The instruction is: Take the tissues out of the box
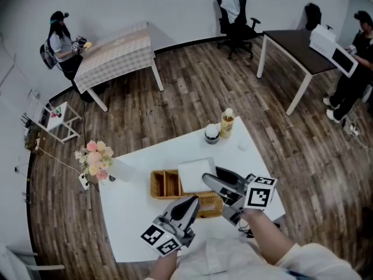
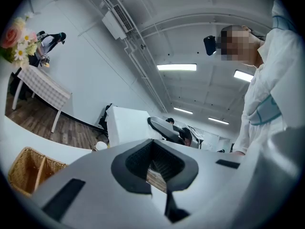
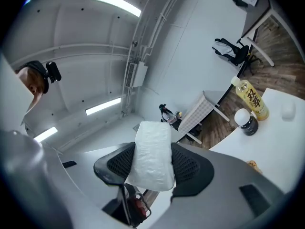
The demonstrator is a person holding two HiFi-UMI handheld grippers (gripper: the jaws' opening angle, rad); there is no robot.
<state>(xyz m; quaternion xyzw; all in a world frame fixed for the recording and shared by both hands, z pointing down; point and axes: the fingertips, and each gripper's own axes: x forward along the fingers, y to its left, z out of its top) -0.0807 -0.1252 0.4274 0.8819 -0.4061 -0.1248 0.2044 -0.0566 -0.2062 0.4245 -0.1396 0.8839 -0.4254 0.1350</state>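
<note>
A wicker basket (image 1: 166,186) with compartments stands on the white table (image 1: 134,226). Just above its right part hangs a white tissue pack (image 1: 194,174), and my right gripper (image 1: 211,175) is shut on it from the right. In the right gripper view the pack (image 3: 151,151) stands upright, clamped between both pads. My left gripper (image 1: 194,202) reaches the basket's near rim. In the left gripper view its jaws (image 2: 155,168) stand close together with a strip of wicker between them, and the lifted pack (image 2: 126,125) shows beyond.
A yellow drink bottle (image 1: 227,123) and a white-lidded jar (image 1: 212,134) stand at the table's far edge. A flower bunch (image 1: 96,155) stands at its left corner. Other tables, an office chair (image 1: 236,16) and two people stand far off.
</note>
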